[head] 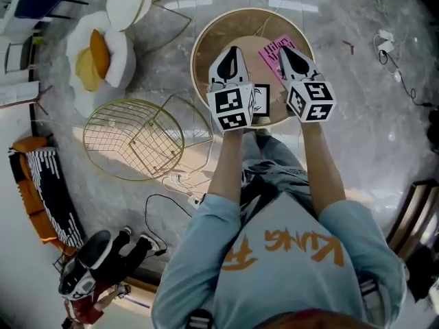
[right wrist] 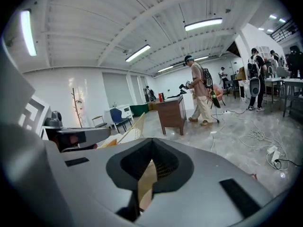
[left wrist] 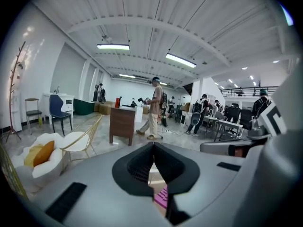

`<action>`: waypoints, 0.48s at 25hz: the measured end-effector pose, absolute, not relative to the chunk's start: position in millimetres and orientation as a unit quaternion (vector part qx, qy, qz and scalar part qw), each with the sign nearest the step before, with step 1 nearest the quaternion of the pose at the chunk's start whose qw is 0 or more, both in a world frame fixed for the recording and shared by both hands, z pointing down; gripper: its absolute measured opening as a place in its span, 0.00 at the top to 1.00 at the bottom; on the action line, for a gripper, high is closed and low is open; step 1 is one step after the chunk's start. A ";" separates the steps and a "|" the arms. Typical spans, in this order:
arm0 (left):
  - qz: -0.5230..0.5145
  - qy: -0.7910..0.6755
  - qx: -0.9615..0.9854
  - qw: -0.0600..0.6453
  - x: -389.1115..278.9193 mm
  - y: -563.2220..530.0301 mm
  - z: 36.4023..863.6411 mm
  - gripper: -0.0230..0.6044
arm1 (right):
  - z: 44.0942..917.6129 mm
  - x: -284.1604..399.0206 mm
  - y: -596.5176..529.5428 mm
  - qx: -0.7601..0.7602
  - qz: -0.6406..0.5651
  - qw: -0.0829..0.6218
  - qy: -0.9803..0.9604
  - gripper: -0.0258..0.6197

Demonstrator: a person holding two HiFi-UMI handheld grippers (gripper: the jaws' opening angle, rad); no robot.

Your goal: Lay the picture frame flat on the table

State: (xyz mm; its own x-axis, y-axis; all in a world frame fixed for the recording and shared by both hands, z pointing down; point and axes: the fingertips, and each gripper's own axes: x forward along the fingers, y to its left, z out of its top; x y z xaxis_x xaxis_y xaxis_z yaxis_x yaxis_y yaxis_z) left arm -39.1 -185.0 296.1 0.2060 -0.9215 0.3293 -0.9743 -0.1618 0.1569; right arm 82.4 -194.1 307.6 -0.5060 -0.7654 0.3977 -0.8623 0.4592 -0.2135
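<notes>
In the head view the picture frame (head: 261, 99), white-edged with a dark picture, sits on the round wooden table (head: 203, 43), mostly hidden between the two marker cubes. I cannot tell whether it lies flat. A pink book (head: 274, 51) lies on the table's right half. My left gripper (head: 232, 51) and right gripper (head: 287, 51) hover side by side above the table, well off its top, pointing away from the person. Both are shut with nothing between the pads. The left gripper (left wrist: 153, 145) shows a sliver of table and pink book (left wrist: 161, 196) below its closed tips. The right gripper (right wrist: 152, 142) looks across the room.
Two gold wire chairs (head: 134, 139) and a white flower-shaped seat with a yellow cushion (head: 96, 57) stand left of the table. Cables (head: 180, 181) trail on the marble floor. Ahead, a wooden cabinet (left wrist: 122, 124) and a standing person (left wrist: 154, 109); more people at desks behind.
</notes>
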 end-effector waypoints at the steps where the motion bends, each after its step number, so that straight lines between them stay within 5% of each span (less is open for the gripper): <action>1: 0.074 -0.623 0.762 0.160 -37.3 -187.3 284.3 0.93 | 297.2 84.3 -194.0 0.482 0.193 0.117 -0.847 0.97; 12: 0.017 -0.616 0.786 0.049 -48.6 -223.6 151.7 0.93 | 179.8 91.7 -227.4 0.514 0.117 0.041 -0.849 0.97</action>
State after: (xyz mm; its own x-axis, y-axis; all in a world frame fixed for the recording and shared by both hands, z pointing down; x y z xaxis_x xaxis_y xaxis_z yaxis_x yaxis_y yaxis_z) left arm -48.6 -223.6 151.7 0.2397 -0.9670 0.0868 -0.9702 -0.2354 0.0567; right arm 91.7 -227.4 179.8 -0.4673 -0.8635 0.1897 -0.8827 0.4433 -0.1560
